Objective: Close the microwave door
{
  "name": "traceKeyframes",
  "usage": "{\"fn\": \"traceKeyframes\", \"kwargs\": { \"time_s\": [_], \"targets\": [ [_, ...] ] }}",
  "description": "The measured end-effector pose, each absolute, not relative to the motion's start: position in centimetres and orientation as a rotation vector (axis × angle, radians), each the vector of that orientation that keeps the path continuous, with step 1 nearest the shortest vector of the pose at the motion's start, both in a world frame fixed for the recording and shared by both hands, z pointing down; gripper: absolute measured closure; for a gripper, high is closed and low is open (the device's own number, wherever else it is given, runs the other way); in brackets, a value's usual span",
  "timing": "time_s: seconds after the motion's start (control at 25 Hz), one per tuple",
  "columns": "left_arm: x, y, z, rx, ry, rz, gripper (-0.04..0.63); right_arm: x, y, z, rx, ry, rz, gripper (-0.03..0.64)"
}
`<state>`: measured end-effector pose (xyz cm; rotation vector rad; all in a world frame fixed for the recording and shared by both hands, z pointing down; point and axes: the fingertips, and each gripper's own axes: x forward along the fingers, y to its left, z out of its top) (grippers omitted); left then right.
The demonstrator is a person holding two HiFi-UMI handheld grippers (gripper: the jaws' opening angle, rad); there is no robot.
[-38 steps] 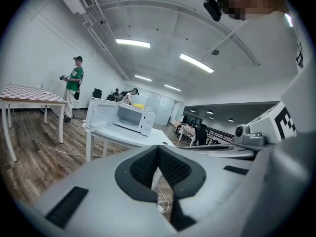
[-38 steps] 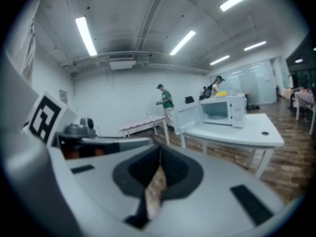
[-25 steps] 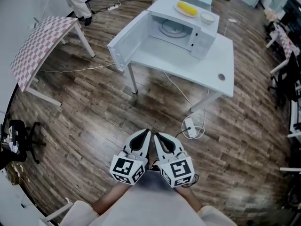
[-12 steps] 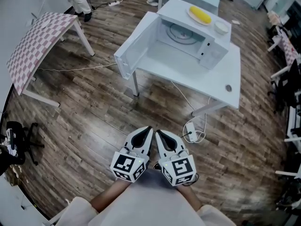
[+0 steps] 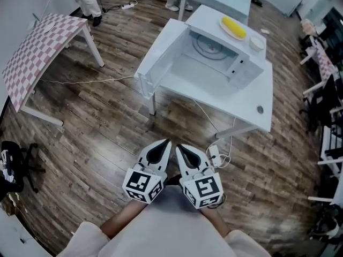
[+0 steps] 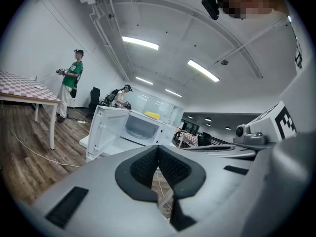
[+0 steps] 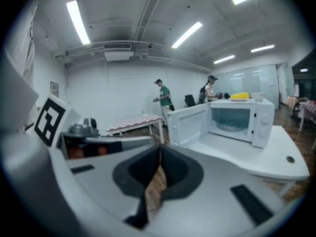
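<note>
A white microwave stands on a white table ahead of me, its cavity and turntable showing. Its door is swung wide open to the left, out past the table's edge. Both grippers are held low and close to my body, well short of the table, side by side. My left gripper is shut with nothing in it, and so is my right gripper. In the left gripper view the microwave and open door lie beyond the shut jaws. The right gripper view shows the door left of the cavity.
A plate with a yellow item and a small white bowl sit on top of the microwave. A power strip with cables lies on the wooden floor under the table. A checkered table stands left, chairs at right, and people at the back.
The microwave and table have shifted right and grown a little in the head view as I came nearer. Both grippers stay shut, side by side, in the same pose.
</note>
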<state>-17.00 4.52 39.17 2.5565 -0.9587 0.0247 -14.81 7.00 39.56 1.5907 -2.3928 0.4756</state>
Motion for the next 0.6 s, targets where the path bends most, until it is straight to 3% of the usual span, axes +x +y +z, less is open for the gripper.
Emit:
{"fn": "traceKeyframes", "kwargs": {
  "time_s": [0.6],
  "targets": [
    [-16.2, 0.0, 40.2, 2.529, -0.967, 0.061, 0.575, -13.7, 2.2, 39.7, 1.585, -2.415, 0.493, 0.594]
  ]
}}
